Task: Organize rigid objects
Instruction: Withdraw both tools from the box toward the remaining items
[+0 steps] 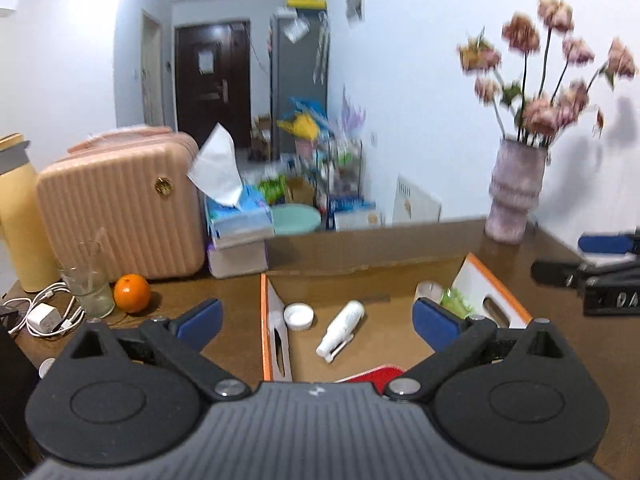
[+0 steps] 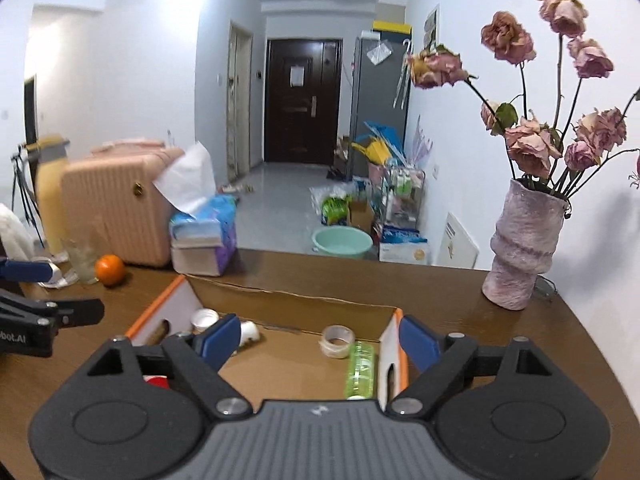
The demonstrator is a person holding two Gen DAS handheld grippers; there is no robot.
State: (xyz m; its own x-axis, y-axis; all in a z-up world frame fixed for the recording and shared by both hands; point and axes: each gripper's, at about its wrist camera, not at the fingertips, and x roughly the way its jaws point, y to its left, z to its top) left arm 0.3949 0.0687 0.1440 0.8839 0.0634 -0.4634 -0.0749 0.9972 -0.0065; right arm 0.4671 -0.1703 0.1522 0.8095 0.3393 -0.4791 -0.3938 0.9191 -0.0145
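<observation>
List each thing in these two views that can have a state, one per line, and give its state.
Open cardboard box with orange edges: flaps open, holding items.
White plastic spray bottle: lying on its side in the box.
Green plastic bottle: lying in the box.
Roll of clear tape: standing on edge in the box.
Left hand-held gripper: open, empty.
Right hand-held gripper: open, empty.

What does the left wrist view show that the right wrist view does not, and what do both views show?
Only the left wrist view shows the white charger with cables beside the glass, and the white bottle uncovered in the cardboard box.

Only the right wrist view shows the tape roll clearly, and the green bottle at full length.

Both show the box, the white lid, the orange, the pink case, the tissue pack and the flower vase. Both tongs, left and right, stand open and empty.
</observation>
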